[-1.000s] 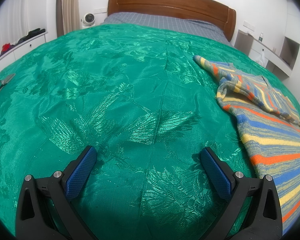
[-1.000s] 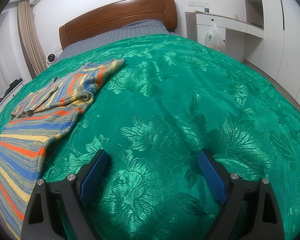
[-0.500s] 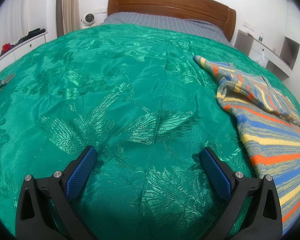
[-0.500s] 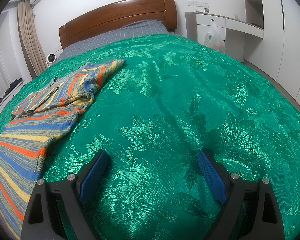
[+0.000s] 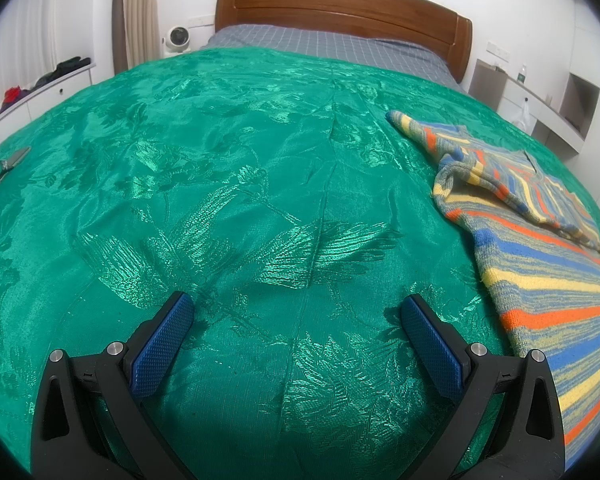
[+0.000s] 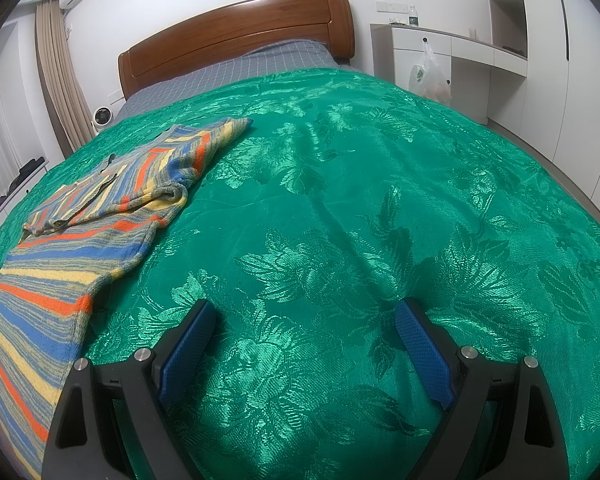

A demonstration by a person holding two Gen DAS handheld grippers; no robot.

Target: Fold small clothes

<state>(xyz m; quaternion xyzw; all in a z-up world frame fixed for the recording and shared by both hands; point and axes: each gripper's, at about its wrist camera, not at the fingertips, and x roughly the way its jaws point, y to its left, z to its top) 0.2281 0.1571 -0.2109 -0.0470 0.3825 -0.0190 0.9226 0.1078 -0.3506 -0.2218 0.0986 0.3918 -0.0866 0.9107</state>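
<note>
On green bedspread (image 5: 240, 200), between both released hand-held grippers (left (image 5: 296, 320), right (image 6: 304, 328)): striped sweater (image 5: 540, 280), apparently part-folded. Pre-grasp step. Next: reach inward, pinch sweater edge.

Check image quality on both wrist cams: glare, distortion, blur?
Left wrist: sheen glare on the green bedspread, heavy fisheye curve, dark corner vignette, sharp. Right wrist: the same sheen, headboard bowed, striped sweater stretched at the edge, no blur.
</note>
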